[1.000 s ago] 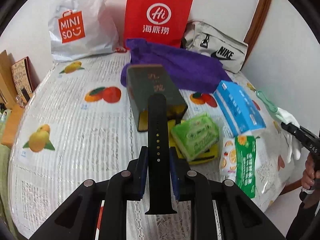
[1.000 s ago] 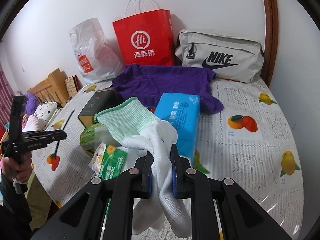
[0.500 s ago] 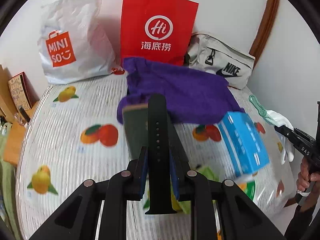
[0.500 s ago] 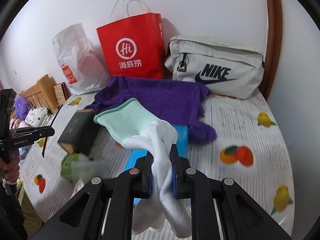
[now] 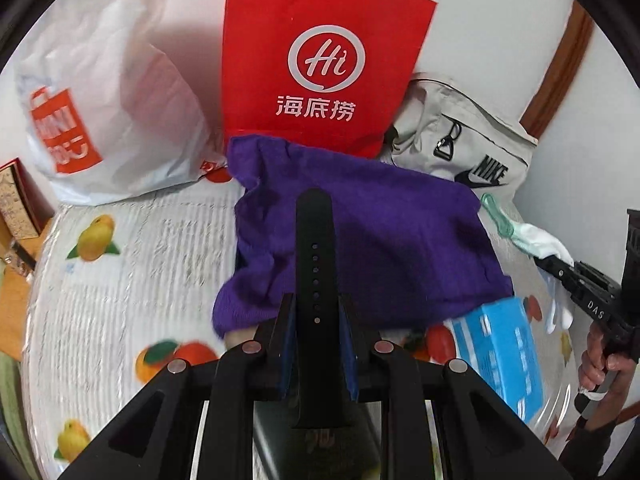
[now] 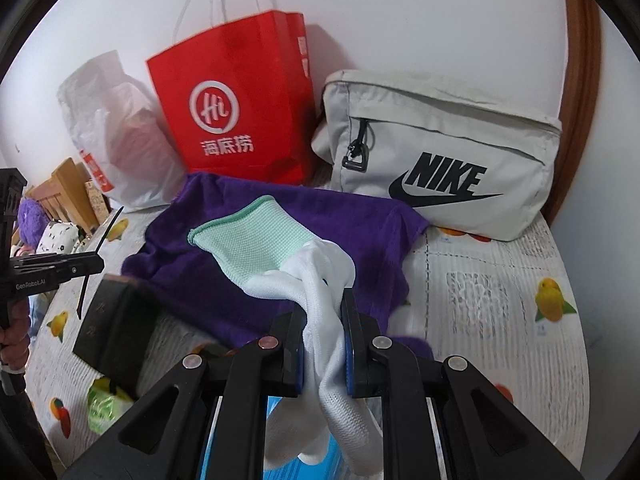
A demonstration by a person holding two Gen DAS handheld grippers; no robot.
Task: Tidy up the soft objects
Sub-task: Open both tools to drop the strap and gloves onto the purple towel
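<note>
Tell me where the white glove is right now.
The white glove hangs clamped in the right gripper, held above the purple cloth in the right wrist view, its green cuff pointing toward the red bag.

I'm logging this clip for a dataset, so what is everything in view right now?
watch strap: 1, black, clamped in left tongs
glove: 1, white with mint cuff, clamped in right tongs
cloth: 1, purple, spread mid-table
paper bag: 1, red, against the back wall
plastic bag: 1, white with orange logo, left of the paper bag
Nike pouch: 1, grey, right of the paper bag
tissue pack: 1, blue, front right of the cloth
box: 1, dark, left of the cloth
tablecloth: 1, white with fruit print
left tongs: black
right tongs: black
</note>
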